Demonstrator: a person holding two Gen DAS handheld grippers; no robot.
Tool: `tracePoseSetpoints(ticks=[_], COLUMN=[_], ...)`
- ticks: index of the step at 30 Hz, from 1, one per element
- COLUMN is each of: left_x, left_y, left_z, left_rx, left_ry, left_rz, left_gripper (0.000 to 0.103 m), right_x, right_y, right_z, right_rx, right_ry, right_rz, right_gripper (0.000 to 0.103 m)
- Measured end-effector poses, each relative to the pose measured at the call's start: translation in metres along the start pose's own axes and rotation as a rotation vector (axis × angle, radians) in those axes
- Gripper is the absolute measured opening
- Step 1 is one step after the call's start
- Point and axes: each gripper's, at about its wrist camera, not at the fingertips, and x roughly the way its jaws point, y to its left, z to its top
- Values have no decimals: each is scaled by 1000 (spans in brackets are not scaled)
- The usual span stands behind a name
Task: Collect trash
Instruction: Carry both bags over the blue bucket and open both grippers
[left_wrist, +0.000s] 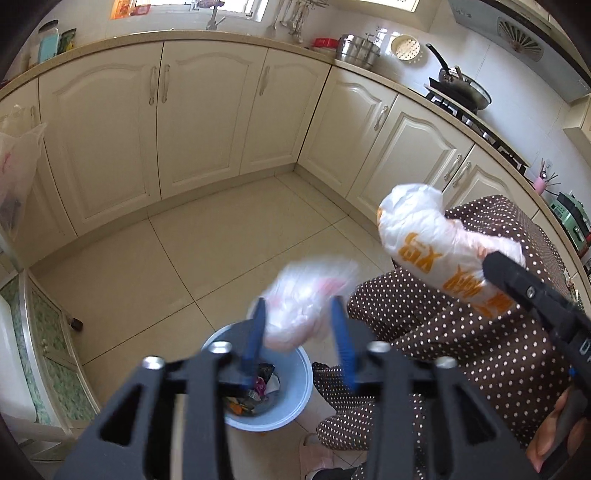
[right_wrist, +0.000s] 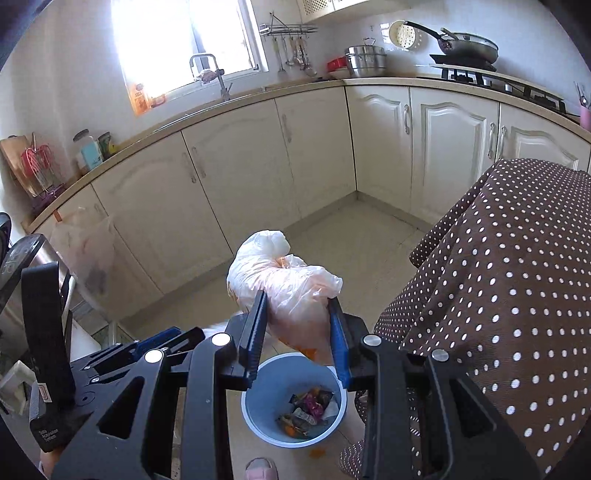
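Gripping a white plastic bag with orange print (right_wrist: 284, 291), the right gripper (right_wrist: 299, 332) has its fingers (right_wrist: 255, 328) clamped on the bag's lower end; its long axis runs up and away, above the blue bin (right_wrist: 255, 417). The left gripper (left_wrist: 299, 339) stands parted around a blurred clear bag (left_wrist: 303, 299) over the same bin; contact unclear.

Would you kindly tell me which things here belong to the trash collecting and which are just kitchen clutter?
Part of the job:
- blue bin
- blurred clear bag between the left gripper fingers
- orange-printed bag in the right gripper

Just about:
- frying pan
- steel pot
- faucet
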Motion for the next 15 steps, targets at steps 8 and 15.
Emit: tracePoseSetpoints(ticks=[8, 15], left_x=[-2, -13], left_y=[9, 11], left_z=[-5, -3], left_rx=[-13, -17], left_ry=[9, -8], left_rz=[8, 28], left_gripper=[39, 45], right_x=[6, 9], right_y=[3, 11], right_z=[-2, -2], right_rx=[-10, -18], right_ry=[20, 32], right_rz=[10, 14], right_gripper=[30, 30])
